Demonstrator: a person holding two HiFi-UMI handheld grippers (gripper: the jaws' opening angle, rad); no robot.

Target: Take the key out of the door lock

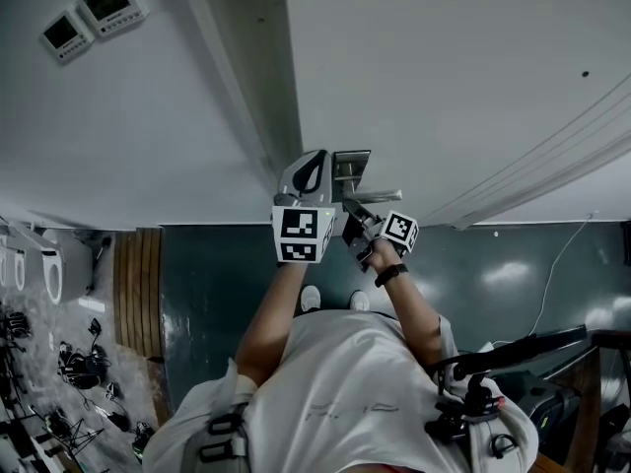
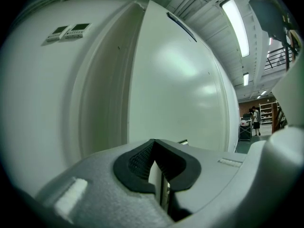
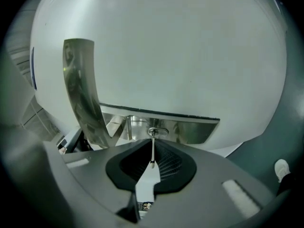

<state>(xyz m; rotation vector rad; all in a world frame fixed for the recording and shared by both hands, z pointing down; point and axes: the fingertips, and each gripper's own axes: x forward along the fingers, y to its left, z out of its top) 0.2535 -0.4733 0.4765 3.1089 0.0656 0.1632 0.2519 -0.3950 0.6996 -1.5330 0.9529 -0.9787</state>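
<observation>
A thin metal key [image 3: 152, 155] sticks edge-on out of the lock cylinder [image 3: 157, 131] in the steel plate [image 3: 194, 127] on the white door [image 1: 444, 77]. My right gripper [image 3: 153, 141] is shut on the key, whose blade lies between the black pads. The curved steel door handle [image 3: 80, 89] rises just left of the lock. In the head view the right gripper [image 1: 353, 210] sits at the plate [image 1: 352, 166], under the handle lever [image 1: 380, 196]. My left gripper [image 1: 308, 170] is against the door beside the plate. In its own view the left gripper [image 2: 155, 144] is shut, with nothing between the pads.
The door frame [image 1: 246, 87] runs left of the lock. Two wall control panels [image 1: 94, 13] hang beyond it. A dark green floor [image 1: 207, 284] lies below, with cluttered gear [image 1: 59, 382] at the left. A person [image 2: 256, 120] stands far off down the hall.
</observation>
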